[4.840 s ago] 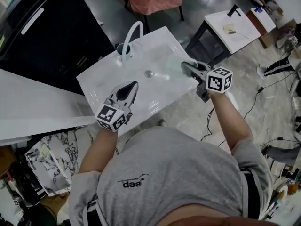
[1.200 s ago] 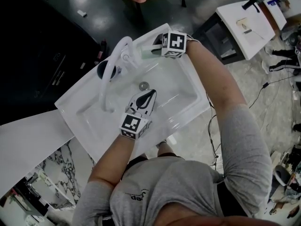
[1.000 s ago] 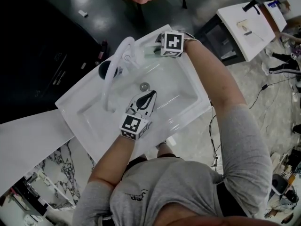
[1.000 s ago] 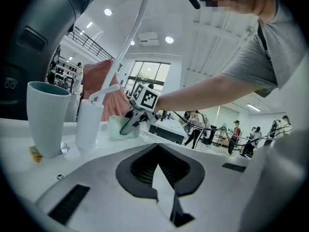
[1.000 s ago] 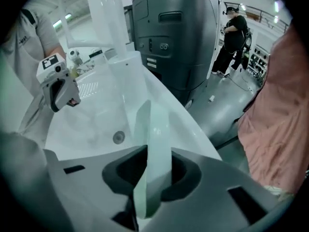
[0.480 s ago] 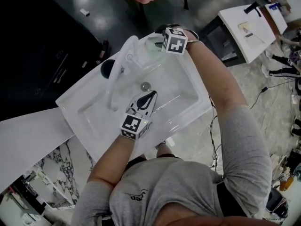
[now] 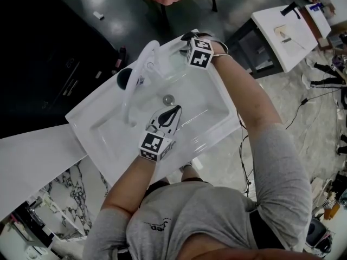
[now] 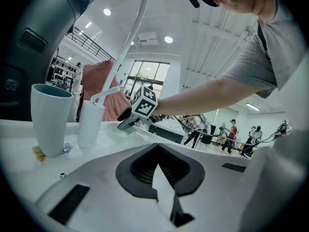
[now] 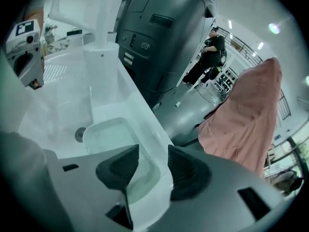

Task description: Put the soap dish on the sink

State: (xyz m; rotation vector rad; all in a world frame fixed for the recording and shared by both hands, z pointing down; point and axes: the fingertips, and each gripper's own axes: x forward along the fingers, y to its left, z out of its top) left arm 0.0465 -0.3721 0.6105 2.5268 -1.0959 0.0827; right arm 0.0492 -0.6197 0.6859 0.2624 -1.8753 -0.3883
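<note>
The right gripper (image 9: 153, 153) has just been opening its jaws, which a second ago clamped the soap dish (image 9: 107, 133). They now stand wide, with the dish released on the far rim of the sink (image 7: 108, 131), beside the tap (image 7: 134, 77). The placement looks done. The left gripper (image 7: 174, 109) has its jaws together and empty, over the basin.

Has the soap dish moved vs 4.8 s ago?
Yes. The soap dish went from over the basin, right of the drain, to the back ledge of the sink, beside the faucet.
</note>
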